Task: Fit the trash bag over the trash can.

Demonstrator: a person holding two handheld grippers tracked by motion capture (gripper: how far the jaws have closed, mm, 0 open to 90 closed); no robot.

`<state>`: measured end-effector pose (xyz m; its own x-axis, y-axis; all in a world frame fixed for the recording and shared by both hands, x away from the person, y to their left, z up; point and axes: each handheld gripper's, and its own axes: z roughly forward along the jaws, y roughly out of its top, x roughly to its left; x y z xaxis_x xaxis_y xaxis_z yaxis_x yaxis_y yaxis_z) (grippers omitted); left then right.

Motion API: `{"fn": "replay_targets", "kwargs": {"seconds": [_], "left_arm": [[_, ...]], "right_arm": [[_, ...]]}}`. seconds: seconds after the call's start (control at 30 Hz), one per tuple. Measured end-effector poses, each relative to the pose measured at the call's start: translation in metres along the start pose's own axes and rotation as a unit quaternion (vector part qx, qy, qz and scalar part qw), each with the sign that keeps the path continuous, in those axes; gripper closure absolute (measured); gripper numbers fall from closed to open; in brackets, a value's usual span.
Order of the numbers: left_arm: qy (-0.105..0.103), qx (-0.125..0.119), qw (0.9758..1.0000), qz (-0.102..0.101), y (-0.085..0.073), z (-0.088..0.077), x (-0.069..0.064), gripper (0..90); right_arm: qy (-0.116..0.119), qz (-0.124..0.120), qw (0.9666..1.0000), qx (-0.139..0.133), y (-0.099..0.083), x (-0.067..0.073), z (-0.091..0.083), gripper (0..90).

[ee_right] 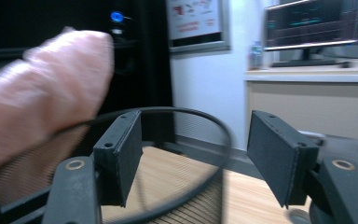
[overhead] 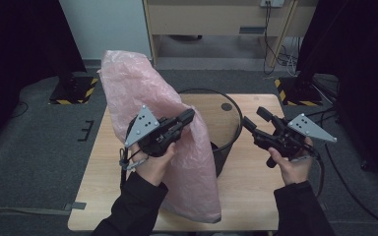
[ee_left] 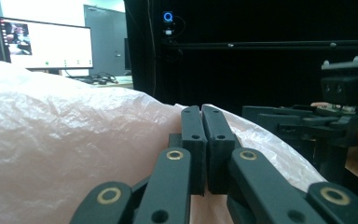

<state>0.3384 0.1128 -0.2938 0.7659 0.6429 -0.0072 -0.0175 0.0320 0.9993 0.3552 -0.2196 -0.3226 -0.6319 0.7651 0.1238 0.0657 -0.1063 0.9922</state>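
A large pink plastic bag (overhead: 142, 88) stands up from the wooden table (overhead: 256, 196) and drapes over the left side of a black mesh bin (overhead: 225, 147). My left gripper (overhead: 189, 116) is shut on the bag's right edge, above the bin's rim. In the left gripper view the two jaws (ee_left: 204, 140) are pressed together with the crinkled bag (ee_left: 74, 140) spread beneath and to the left of them. My right gripper (overhead: 253, 116) hovers to the right of the bin, open and holding nothing. Between its jaws (ee_right: 193, 154) I see the bin's rim (ee_right: 214, 126), and the bag (ee_right: 42, 93) is blurred at the left.
Two stand bases marked with yellow-black tape (overhead: 74, 91) (overhead: 295, 91) sit on the grey floor beyond the table. A wooden cabinet (overhead: 216, 19) stands at the back with cables (overhead: 275, 49) beside it. Bare table lies in front of the right gripper.
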Motion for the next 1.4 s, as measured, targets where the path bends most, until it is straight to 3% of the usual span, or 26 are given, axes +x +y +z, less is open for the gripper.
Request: {"fn": "replay_targets", "kwargs": {"seconds": [0.23, 0.3, 0.37, 0.43, 0.57, 0.7, 0.83, 1.03, 1.13, 1.3, 1.4], "left_arm": [[-0.006, 0.015, 0.9998, 0.009, -0.006, 0.011, -0.009, 88.0], [-0.008, 0.018, 0.9998, 0.010, -0.008, 0.013, -0.011, 87.9], [-0.008, 0.019, 0.9997, 0.009, -0.009, 0.016, -0.014, 87.9], [-0.010, 0.017, 0.9998, 0.007, -0.010, 0.019, -0.016, 87.9], [-0.015, 0.025, 0.9995, 0.011, -0.010, 0.025, -0.021, 87.9], [-0.018, 0.021, 0.9996, 0.002, -0.010, 0.028, -0.023, 87.8], [-0.019, 0.020, 0.9996, -0.002, -0.010, 0.027, -0.020, 87.6], [-0.029, 0.017, 0.9993, -0.014, -0.010, 0.027, -0.020, 88.0], [-0.035, 0.016, 0.9991, -0.020, -0.011, 0.028, -0.018, 88.0], [-0.045, 0.014, 0.9984, -0.030, -0.012, 0.027, -0.017, 87.8], [-0.044, 0.014, 0.9981, -0.041, -0.012, 0.027, -0.014, 83.9]], "right_arm": [[0.058, 0.021, 0.9981, -0.004, 0.010, 0.018, 0.010, 36.0], [0.070, 0.016, 0.9974, -0.001, 0.011, 0.023, 0.013, 35.5], [0.086, 0.017, 0.9961, 0.004, 0.011, 0.027, 0.016, 35.0], [0.116, 0.041, 0.9924, 0.000, 0.009, 0.032, 0.020, 34.5], [0.128, 0.032, 0.9911, 0.018, 0.007, 0.037, 0.025, 34.2], [0.147, 0.022, 0.9886, 0.024, 0.004, 0.042, 0.030, 44.2], [0.167, 0.029, 0.9852, 0.028, 0.003, 0.044, 0.031, 58.2], [0.180, 0.036, 0.9825, 0.033, -0.002, 0.045, 0.034, 62.5], [0.193, 0.038, 0.9800, 0.032, -0.003, 0.045, 0.035, 70.4], [0.201, 0.032, 0.9785, 0.032, -0.004, 0.045, 0.034, 83.0], [0.197, 0.028, 0.9793, 0.037, -0.005, 0.043, 0.033, 89.8]]}}
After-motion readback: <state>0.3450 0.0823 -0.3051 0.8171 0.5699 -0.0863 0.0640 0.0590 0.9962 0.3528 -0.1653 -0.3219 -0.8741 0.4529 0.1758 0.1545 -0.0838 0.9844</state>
